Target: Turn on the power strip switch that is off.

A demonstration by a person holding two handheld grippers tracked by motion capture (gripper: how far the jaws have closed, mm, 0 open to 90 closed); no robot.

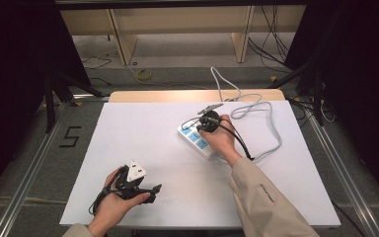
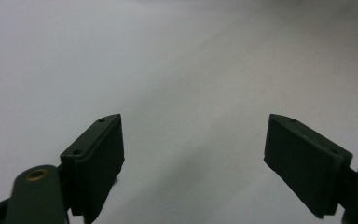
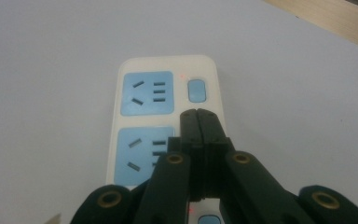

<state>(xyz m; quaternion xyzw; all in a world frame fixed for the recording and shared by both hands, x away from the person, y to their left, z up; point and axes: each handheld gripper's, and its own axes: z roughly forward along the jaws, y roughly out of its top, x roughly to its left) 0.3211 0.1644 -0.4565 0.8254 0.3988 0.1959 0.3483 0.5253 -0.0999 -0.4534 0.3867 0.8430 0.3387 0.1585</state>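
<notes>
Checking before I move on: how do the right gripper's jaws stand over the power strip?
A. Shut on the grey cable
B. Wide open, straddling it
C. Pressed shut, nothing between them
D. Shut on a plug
C: the right gripper shows both jaws pressed together, empty, above the power strip.

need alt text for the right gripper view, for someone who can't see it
The right gripper, jaws shut together, hangs just above a white power strip lying on a white table. The jaw tips sit beside a small blue switch with a red light next to it; two blue sockets lie to their left.
</notes>
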